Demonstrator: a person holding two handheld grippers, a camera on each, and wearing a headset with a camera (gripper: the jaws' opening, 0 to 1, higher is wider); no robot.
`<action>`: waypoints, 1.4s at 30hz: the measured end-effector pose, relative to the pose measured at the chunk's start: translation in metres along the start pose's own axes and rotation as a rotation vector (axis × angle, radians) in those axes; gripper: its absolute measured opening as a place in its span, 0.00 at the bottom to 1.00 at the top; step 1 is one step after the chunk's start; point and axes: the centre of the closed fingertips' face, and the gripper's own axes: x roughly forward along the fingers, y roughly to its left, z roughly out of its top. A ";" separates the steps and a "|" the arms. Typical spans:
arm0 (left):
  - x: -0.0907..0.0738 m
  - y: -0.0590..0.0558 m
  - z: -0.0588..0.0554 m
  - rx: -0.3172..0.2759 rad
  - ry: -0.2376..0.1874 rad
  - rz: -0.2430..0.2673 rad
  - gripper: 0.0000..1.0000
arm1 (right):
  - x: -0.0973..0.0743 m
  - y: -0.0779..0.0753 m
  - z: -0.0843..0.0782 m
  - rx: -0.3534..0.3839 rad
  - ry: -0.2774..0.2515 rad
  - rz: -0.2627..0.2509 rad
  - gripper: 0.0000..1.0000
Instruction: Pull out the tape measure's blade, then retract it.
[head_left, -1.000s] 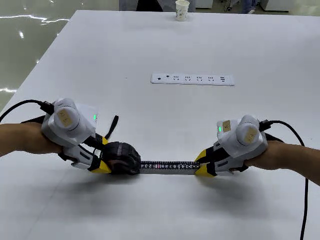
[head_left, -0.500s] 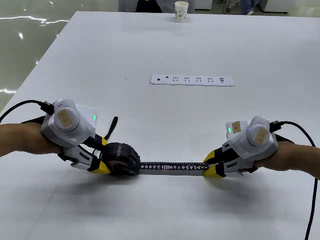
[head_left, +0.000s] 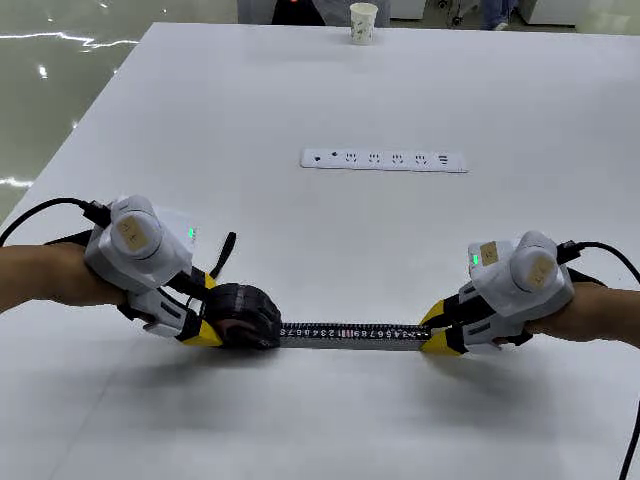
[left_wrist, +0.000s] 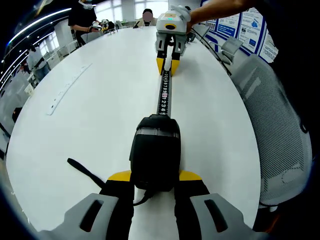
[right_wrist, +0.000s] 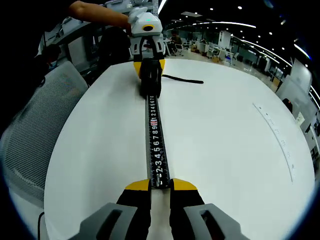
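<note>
The left hand-held gripper is clenched on the black tape measure case, one yellow-tipped jaw on each side, and the case rests on the white desk near the person's edge. The blade runs out of the case flat along the desk, numbers facing up, to the right hand-held gripper, whose jaws pinch its end. A black strap trails from the case across the desk. Farther back lie a white power strip and, at the far edge, a paper cup.

An open-plan office: long white table, mesh chair, ceiling strip lights.
</note>
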 end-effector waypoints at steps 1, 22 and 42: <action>0.000 0.000 0.000 -0.001 0.000 0.000 0.25 | 0.000 0.000 0.000 0.001 -0.001 0.000 0.10; 0.002 0.000 0.000 0.001 0.005 -0.007 0.25 | -0.014 0.003 -0.016 0.011 0.017 -0.008 0.10; 0.002 -0.002 -0.001 0.008 0.018 -0.012 0.25 | -0.027 0.001 -0.035 0.028 0.027 -0.018 0.10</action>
